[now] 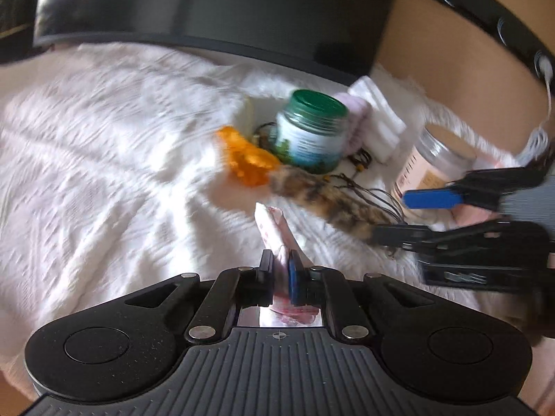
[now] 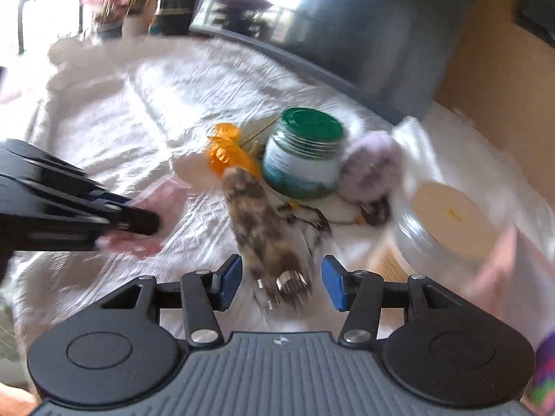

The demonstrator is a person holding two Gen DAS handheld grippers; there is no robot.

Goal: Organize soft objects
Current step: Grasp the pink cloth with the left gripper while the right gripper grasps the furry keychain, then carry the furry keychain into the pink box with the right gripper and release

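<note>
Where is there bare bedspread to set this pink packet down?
The left gripper holds the pink packet. The white bedspread lies bare to the left of the orange cloth. It is crowded around the green-lidded jar: the furry brown tail, cords, clear jar and right gripper.

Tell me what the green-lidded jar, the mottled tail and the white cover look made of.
Jar: probably glossy clear glass or plastic, since its wall shines; the ribbed green lid looks plastic.
Tail: soft brown-and-tan fur, likely faux, with a shiny metal cap at the near end.
Cover: matte white woven fabric with a raised pattern and creases.
</note>
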